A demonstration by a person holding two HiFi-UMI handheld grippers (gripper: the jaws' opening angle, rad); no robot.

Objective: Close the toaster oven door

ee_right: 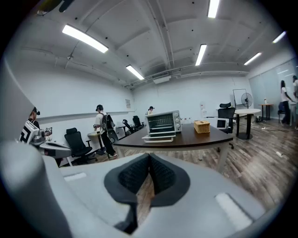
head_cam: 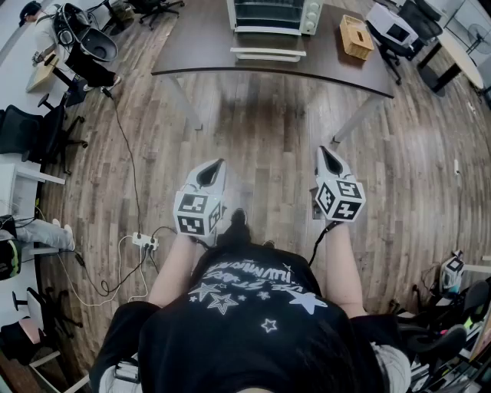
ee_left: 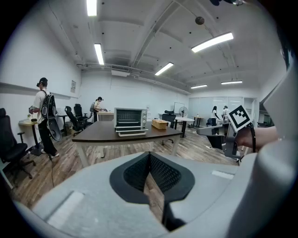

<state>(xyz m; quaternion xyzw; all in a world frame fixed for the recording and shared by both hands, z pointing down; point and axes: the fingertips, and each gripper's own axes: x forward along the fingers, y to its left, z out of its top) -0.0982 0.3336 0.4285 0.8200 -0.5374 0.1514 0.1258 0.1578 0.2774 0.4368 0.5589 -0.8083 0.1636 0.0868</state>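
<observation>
1. The left gripper [head_cam: 219,164] is closed. In the left gripper view its two dark ribbed pads [ee_left: 160,173] meet at the tip, with nothing between them.
2. The right gripper [head_cam: 323,152] is closed too. Its pads [ee_right: 160,174] come together at the front and hold nothing.
3. Both grippers are held side by side in front of the person, apart from each other, above the wooden floor [head_cam: 268,138] and tilted a little downward.
4. The toaster oven [head_cam: 270,15] stands well ahead of both grippers, roughly in line with the gap between them, on a dark table [head_cam: 196,54].
5. The oven door [head_cam: 267,54] is open. It lies flat in front of the oven, on the side facing the grippers, and neither gripper touches it.
6. A wicker box [head_cam: 356,37] sits on the same table, ahead of the right gripper and to the right of the oven.
7. A power strip [head_cam: 143,241] with cables lies on the floor, to the left of the left gripper and closer to the person.
</observation>
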